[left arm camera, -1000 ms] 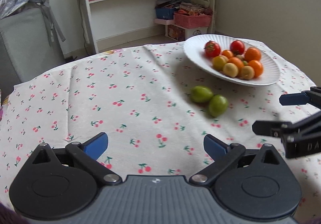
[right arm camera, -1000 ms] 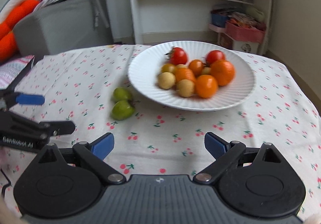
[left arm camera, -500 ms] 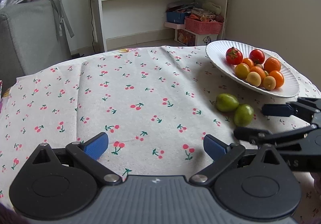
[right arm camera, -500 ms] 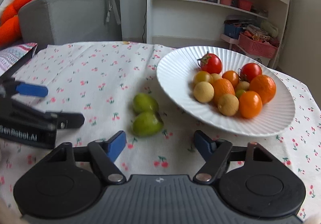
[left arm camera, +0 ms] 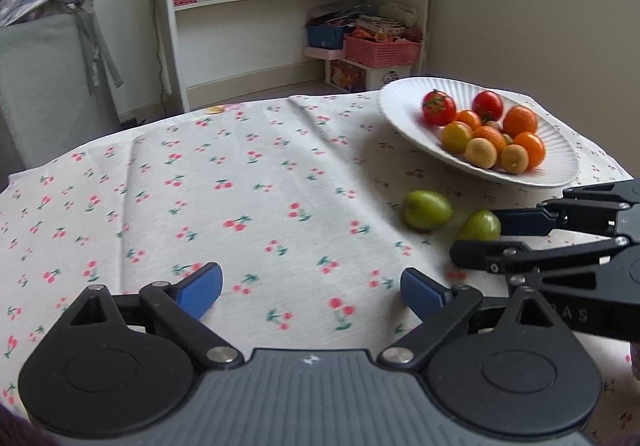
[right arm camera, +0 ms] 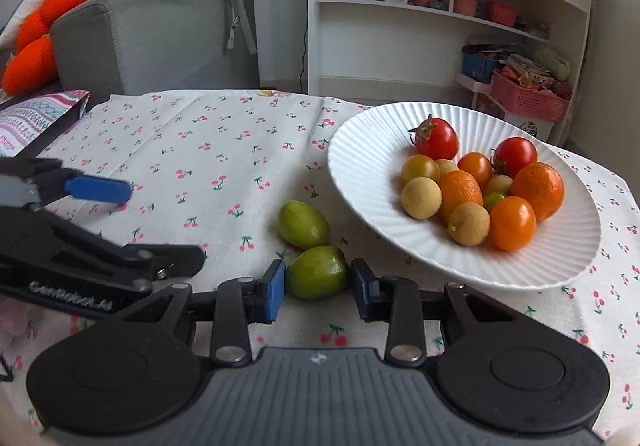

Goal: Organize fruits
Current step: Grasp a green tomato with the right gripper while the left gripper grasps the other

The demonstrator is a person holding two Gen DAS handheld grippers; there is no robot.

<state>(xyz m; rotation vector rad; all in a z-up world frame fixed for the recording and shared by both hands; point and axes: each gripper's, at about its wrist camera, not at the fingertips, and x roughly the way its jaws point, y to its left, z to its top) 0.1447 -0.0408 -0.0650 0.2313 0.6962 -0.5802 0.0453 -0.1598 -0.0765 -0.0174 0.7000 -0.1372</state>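
Here, right gripper (right arm camera: pixel 319 288) fingers just closed on near green fruit (right arm camera: pixel 318 272), long axis crosswise, left gripper (left arm camera: pixel 310 292) fingers wide

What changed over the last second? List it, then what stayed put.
The right gripper moved in on the near green fruit and its jaws have just been closing; the pads now flank and seem to touch it. The left gripper has narrowed slightly, holding nothing. The far green fruit and plate stayed put.

Two fruits (right arm camera: pixel 308 246) left of plate (right arm camera: pixel 360 182)
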